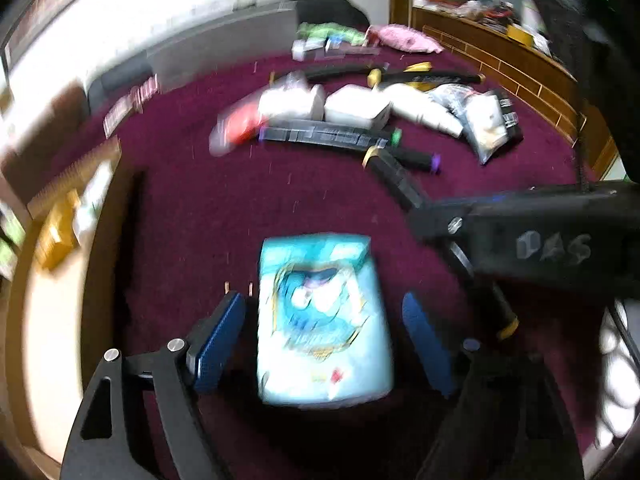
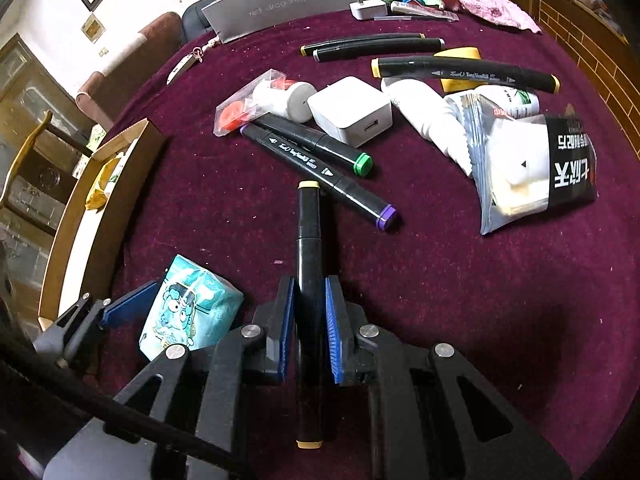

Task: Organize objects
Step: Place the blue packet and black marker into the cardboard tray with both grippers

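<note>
A light blue tissue pack [image 1: 322, 316] with a cartoon print lies on the maroon cloth between the open fingers of my left gripper [image 1: 325, 312]; the pads stand apart from its sides. It also shows in the right wrist view [image 2: 188, 308], with the left gripper [image 2: 120, 312] beside it. My right gripper [image 2: 309, 308] is shut on a black marker with yellow caps [image 2: 309, 240], held along the fingers just above the cloth. In the left wrist view the right gripper body [image 1: 540, 236] enters from the right with the marker [image 1: 396, 176].
More black markers [image 2: 320, 160], a white charger cube [image 2: 352, 110], a white roll [image 2: 288, 98], white tubes [image 2: 432, 120] and a plastic bag [image 2: 532, 160] lie ahead. An open cardboard box [image 2: 100, 200] stands at the table's left edge. Cloths [image 2: 492, 4] lie far back.
</note>
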The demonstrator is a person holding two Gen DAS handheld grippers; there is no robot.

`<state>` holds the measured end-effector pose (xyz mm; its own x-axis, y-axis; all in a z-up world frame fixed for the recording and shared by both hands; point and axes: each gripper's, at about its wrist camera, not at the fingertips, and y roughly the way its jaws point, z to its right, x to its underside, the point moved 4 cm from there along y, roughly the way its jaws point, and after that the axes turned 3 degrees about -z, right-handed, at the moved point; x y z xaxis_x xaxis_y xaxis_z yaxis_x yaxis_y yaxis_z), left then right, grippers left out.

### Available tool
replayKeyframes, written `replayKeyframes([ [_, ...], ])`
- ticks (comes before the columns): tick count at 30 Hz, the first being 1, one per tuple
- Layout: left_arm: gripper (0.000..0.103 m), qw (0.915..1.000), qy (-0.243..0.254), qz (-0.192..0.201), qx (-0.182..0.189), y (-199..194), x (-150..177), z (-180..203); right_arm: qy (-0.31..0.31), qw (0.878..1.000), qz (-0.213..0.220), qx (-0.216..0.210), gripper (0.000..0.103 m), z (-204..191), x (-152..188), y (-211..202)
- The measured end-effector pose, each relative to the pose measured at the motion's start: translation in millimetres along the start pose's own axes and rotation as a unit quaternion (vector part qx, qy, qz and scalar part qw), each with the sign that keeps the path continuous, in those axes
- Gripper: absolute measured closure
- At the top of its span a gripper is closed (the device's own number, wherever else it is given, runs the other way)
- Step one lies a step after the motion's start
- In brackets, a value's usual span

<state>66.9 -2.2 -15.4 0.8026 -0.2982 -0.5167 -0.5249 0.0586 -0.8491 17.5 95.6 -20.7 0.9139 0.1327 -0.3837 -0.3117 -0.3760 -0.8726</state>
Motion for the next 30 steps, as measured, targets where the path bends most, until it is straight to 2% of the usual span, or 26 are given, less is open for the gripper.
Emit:
replayKeyframes([
  [1, 0.030, 1.0000, 0.007, 0.004, -0.005, 0, 0, 3, 0.000, 1.000, 0.001, -0.001, 0.091, 1, 1, 0],
  [2, 0.044, 0.9999, 0.010, 0.004, 0.004, 0, -1, 5, 0.000, 1.000, 0.002, -0.002, 0.091, 1, 1, -1],
  [3, 0.061, 0.9995, 0.008, 0.004, 0.030, -1, -1, 6, 0.000, 1.000, 0.002, -0.001, 0.091, 1, 2, -1],
  [6, 0.067, 0.9985, -0.007, 0.007, 0.053, -3, 0, 3, -0.001, 1.000, 0.004, -0.001, 0.091, 0, 5, -2],
  [9, 0.067, 0.9937, -0.047, 0.007, 0.101, -9, 1, -7, 0.006, 1.000, 0.009, -0.010, 0.091, 3, 8, -7],
  [17, 0.067, 0.9818, -0.087, 0.081, 0.148, -80, 5, -45, 0.018, 0.996, 0.042, -0.078, 0.090, -8, 7, -49],
  [21, 0.067, 0.9780, -0.115, 0.124, 0.123, -116, 1, -93, -0.004, 0.991, 0.057, -0.117, 0.090, -39, -1, -76],
  [23, 0.067, 0.9783, -0.132, 0.132, 0.090, -125, 0, -127, -0.016, 0.988, 0.056, -0.144, 0.090, -59, -7, -84],
  [26, 0.067, 0.9801, -0.147, 0.129, 0.036, -124, -1, -172, -0.028, 0.982, 0.044, -0.182, 0.090, -91, -19, -86],
  [30, 0.067, 0.9783, -0.179, 0.104, 0.003, -103, -5, -230, -0.045, 0.977, 0.031, -0.204, 0.090, -132, -38, -76],
])
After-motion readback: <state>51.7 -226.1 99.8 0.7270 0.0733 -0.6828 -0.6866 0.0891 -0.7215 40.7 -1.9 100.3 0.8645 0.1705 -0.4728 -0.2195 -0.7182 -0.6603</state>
